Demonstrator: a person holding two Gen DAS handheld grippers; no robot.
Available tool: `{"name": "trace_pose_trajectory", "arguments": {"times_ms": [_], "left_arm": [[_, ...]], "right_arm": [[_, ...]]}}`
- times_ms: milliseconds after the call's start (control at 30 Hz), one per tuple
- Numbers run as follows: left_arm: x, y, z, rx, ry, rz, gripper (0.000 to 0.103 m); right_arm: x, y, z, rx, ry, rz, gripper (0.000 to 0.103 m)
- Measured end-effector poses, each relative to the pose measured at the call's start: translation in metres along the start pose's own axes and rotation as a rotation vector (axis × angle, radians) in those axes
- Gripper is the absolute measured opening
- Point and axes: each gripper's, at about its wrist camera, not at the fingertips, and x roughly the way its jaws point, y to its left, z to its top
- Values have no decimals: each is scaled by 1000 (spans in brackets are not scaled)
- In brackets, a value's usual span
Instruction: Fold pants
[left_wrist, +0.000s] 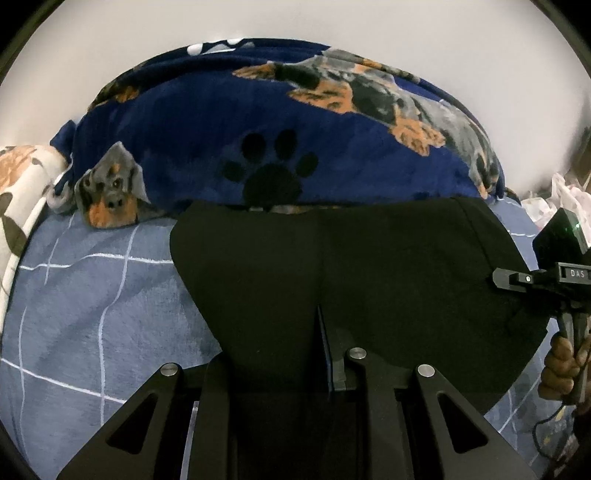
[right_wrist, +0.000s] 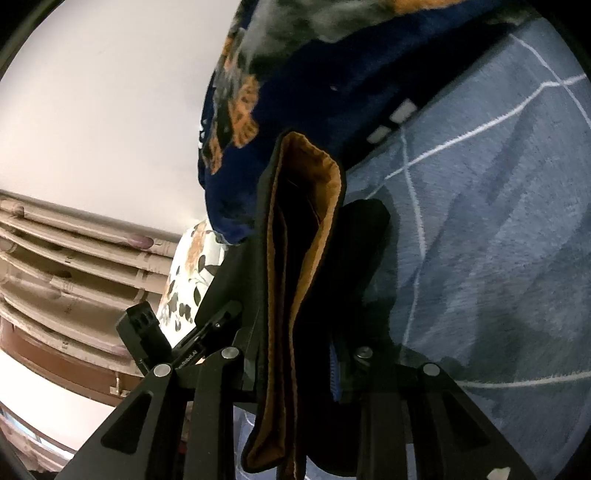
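A: Both grippers seem to have the black pants (left_wrist: 351, 266); the left gripper (left_wrist: 325, 332) has its fingers clamped on the cloth at the near edge, with only a slit showing between them; the right gripper (right_wrist: 317, 354) is pinched on a folded stack of layers, the tan lining (right_wrist: 314, 229) turned outward.

B: Where do the pants sit on the bed (left_wrist: 92, 295)?

A: Draped over the middle of the checked blue sheet, with their far edge touching the rolled navy dog-print blanket (left_wrist: 258, 122); the right gripper (left_wrist: 532, 280), held in a hand (left_wrist: 561, 365), grips them at the right side.

B: What could go wrong?

A: I judge the stack could slip; several layers ride in the right fingers, and a loose inner one may slide out and spoil the crease; uneven pull between the two hands would skew the fold line.

B: And room to move?

A: The blanket blocks the far side, so cloth pushed there would bunch against it; a floral pillow (left_wrist: 22, 192) crowds the far left corner; the sheet to the left and near side lies open; a plastic bag (left_wrist: 565, 195) sits beyond the right edge.
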Motion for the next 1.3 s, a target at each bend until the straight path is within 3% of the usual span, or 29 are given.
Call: {"name": "trace_pose_trajectory", "arguments": {"times_ms": [567, 733, 1033, 1200, 1300], "left_arm": [[3, -5, 9, 22, -46, 42, 21], [14, 1, 12, -2, -24, 34, 23], [21, 7, 5, -9, -14, 48, 35], [26, 15, 0, -28, -15, 69, 53], [28, 22, -4, -63, -30, 57, 58]], "right_arm": [[-2, 4, 5, -46, -42, -6, 25], [1, -5, 9, -48, -46, -37, 25], [4, -3, 4, -136, -42, -153, 25], [8, 3, 2, -165, -55, -202, 27], [10, 8, 1, -191, -59, -236, 28]]}}
